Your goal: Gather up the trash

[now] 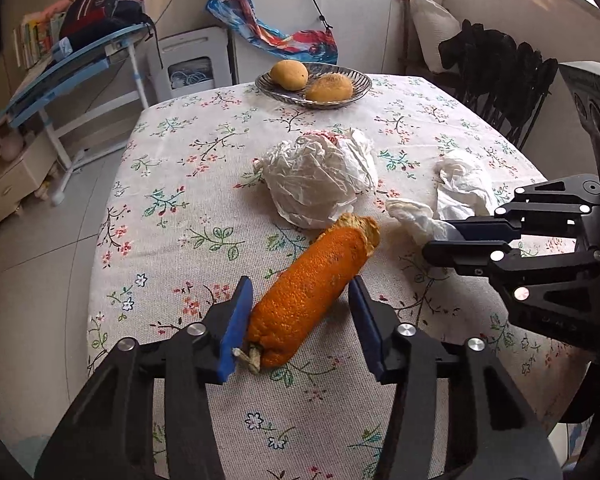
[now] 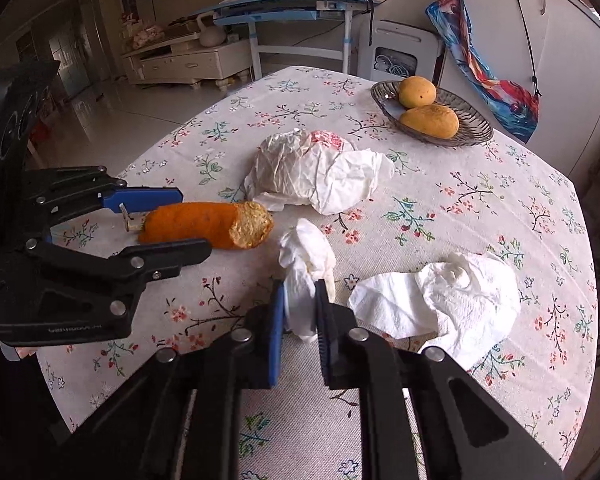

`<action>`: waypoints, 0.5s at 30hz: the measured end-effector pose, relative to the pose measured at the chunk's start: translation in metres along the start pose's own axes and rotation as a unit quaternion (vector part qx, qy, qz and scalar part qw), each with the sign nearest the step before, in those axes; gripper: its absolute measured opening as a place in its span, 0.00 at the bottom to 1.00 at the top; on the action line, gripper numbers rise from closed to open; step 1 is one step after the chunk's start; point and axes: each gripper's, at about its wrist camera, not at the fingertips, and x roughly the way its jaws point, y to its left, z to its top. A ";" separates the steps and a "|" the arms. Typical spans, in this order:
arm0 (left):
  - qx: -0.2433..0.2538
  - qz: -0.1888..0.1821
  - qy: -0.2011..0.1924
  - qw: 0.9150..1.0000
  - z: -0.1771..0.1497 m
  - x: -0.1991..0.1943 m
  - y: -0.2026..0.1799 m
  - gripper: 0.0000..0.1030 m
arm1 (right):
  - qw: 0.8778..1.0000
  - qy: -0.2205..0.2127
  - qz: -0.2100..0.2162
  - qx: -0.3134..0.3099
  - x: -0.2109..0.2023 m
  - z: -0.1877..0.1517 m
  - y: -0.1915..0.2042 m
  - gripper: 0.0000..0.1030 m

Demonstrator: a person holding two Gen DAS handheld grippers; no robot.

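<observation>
1. On the floral tablecloth table [image 2: 480,216]: three crumpled white paper wads, namely one big wrapper with red print [image 2: 316,168], one flat napkin [image 2: 452,304], one small tissue [image 2: 304,256].
2. One rolled orange peel [image 1: 312,284], lying between left gripper [image 1: 300,320] pads; left pad touching, right pad just off it, not really clenched.
3. Right gripper [image 2: 300,316] clamped on the small tissue.
4. One ribbed glass dish [image 2: 476,128], two yellow mangoes [image 2: 434,120] inside.
</observation>
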 end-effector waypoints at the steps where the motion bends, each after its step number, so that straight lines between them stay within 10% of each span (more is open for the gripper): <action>1: -0.002 0.002 0.002 1.000 -0.001 -0.001 0.000 0.35 | 1.000 0.001 0.002 0.003 -0.002 -0.002 0.000 0.12; 15: -0.080 -0.009 0.002 0.997 -0.055 -0.057 -0.012 0.22 | 0.994 -0.013 0.045 0.096 -0.058 -0.063 0.009 0.11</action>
